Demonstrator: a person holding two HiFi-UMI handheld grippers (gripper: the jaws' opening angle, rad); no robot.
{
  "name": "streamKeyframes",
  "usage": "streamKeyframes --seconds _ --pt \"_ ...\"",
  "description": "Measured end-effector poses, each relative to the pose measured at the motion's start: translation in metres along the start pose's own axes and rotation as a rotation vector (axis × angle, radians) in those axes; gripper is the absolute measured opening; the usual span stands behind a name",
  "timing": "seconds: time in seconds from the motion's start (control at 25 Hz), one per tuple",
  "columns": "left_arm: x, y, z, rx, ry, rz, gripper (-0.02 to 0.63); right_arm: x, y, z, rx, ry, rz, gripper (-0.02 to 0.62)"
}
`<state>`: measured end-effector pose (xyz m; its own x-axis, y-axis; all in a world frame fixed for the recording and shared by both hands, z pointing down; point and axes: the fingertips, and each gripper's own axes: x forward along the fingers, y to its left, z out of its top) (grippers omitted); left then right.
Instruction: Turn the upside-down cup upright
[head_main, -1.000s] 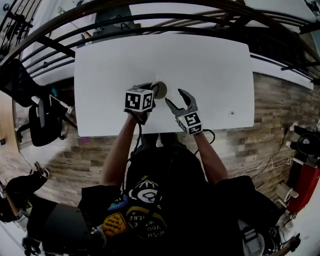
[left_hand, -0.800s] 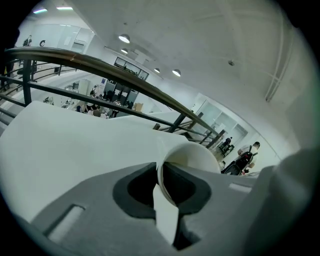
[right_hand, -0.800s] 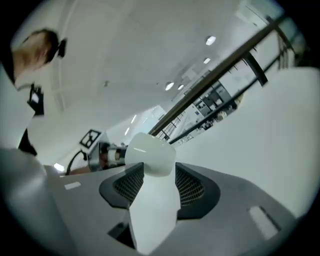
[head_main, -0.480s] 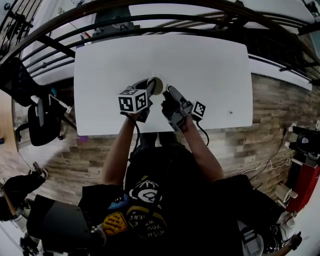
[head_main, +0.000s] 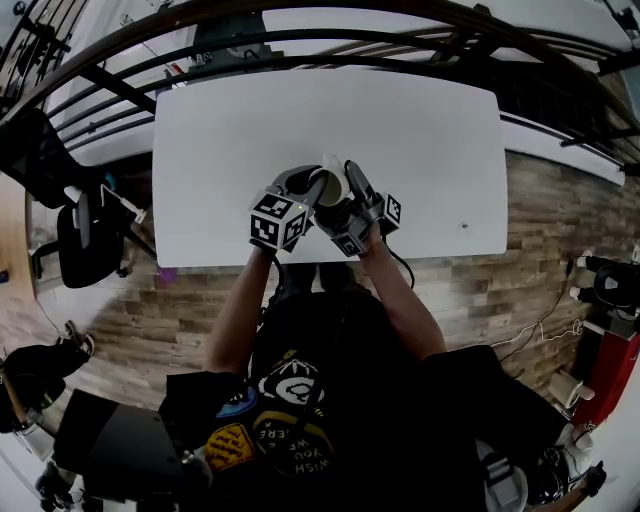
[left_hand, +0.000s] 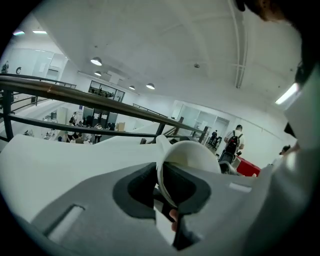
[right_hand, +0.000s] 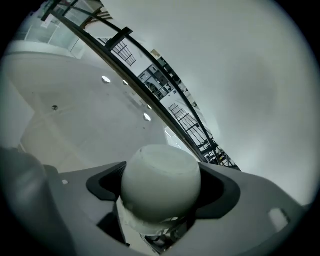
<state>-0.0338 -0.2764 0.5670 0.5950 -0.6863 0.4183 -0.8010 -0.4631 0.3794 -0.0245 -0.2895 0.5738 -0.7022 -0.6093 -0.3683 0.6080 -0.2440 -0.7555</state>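
The white rectangular worktop (head_main: 420, 130) carries little: a small dark speck (head_main: 462, 226) lies at about 3 o'clock from the grippers, well apart from them. A dark metal railing (head_main: 300, 45) curves past the worktop's 12 o'clock edge. A black office chair (head_main: 85, 240) stands off its 9 o'clock side on the wood-plank floor (head_main: 560, 220). Nothing on the worktop stands between the grippers and the small white rounded cup (head_main: 328, 185).

The cup is near the worktop's 6 o'clock edge, between the two grippers. It is tilted, neither mouth-down nor upright. The head view shows a shaded hollow turned partly towards the camera. The cup is plain matt white, with a thin rim and a bulging body that narrows to a small flat base.

The left gripper (head_main: 303, 186) is at the cup's 9 o'clock. Its jaws are nearly together and pinch the thin rim edge-on, one pad inside the wall and one outside.

The right gripper (head_main: 345, 192) is at the cup's 3 o'clock. Its jaws have just been opening and now stand wide. The round body sits between them, base pointing away from its camera. The cup almost fills the gap, and no squeeze on it shows.
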Motion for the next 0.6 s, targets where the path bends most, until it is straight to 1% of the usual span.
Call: streamKeyframes --seconds 0.08,0.16,0.2,0.32,0.4,0.48,0.56,0.6 --pt "-0.004 0.001 -0.001 0.042 0.000 -0.009 0.049 0.003 0.000 -0.009 -0.035 0.038 -0.021 0.409" --pt "-0.006 0.005 -0.006 0.091 0.026 0.005 0.050 0.003 -0.005 -0.010 -0.098 0.052 -0.071 0.410" --pt "-0.007 0.007 -0.011 0.100 0.041 0.015 0.055 0.003 -0.008 -0.008 -0.135 0.052 -0.100 0.410" --pt "-0.013 0.014 -0.025 0.078 0.073 0.048 0.075 0.000 -0.014 0.002 -0.268 0.050 -0.189 0.411" --pt "-0.020 0.022 -0.035 0.064 0.092 0.090 0.095 -0.002 -0.017 0.009 -0.376 0.071 -0.253 0.411" --pt "-0.027 0.035 -0.047 0.044 0.119 0.158 0.090 -0.004 -0.022 0.017 -0.507 0.108 -0.333 0.411" --pt "-0.032 0.047 -0.058 0.012 0.143 0.209 0.005 -0.005 -0.027 0.027 -0.665 0.145 -0.424 0.411" --pt "-0.034 0.050 -0.063 -0.004 0.150 0.220 0.005 -0.005 -0.030 0.033 -0.752 0.163 -0.469 0.411"
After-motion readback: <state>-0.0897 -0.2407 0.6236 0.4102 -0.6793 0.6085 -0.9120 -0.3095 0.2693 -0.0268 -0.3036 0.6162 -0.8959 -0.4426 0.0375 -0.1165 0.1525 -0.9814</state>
